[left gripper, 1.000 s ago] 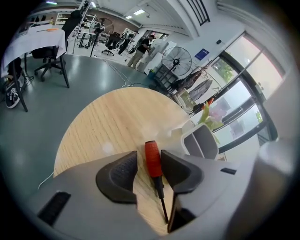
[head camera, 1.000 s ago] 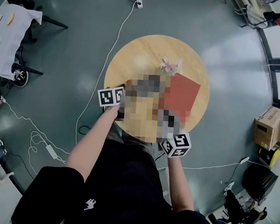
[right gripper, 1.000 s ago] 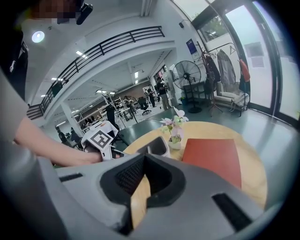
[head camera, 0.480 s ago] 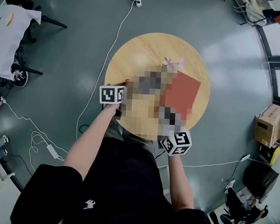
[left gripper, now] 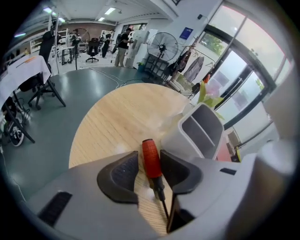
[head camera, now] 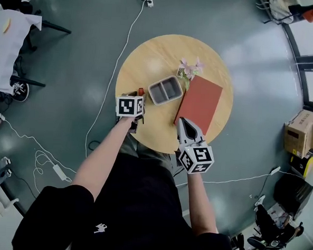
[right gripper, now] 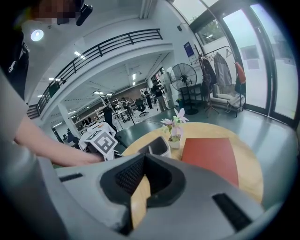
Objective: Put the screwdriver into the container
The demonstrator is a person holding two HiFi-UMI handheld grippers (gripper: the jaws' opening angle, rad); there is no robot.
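The screwdriver (left gripper: 151,160), red-handled with a dark shaft, lies on the round wooden table (head camera: 150,55) with its handle pointing away from me. My left gripper (left gripper: 149,155) straddles the handle. Its jaws are opening, and a sliver of table shows between the left pad and the handle. The handle's red tip (head camera: 140,91) peeks out past the left gripper's marker cube (head camera: 129,105). The grey two-compartment container (head camera: 165,89) stands empty just right of it, also seen in the left gripper view (left gripper: 201,131). My right gripper (head camera: 182,120) hovers shut and empty at the near table edge.
A red book (head camera: 200,103) lies on the table's right half, under the right gripper's tips. A small pot of pink flowers (head camera: 190,69) stands behind the container. White cables (head camera: 118,66) run over the grey floor around the table. Cardboard boxes (head camera: 299,141) sit far right.
The left gripper's marker cube has shifted slightly right, closer to the container. The right gripper has stayed at the near table edge.
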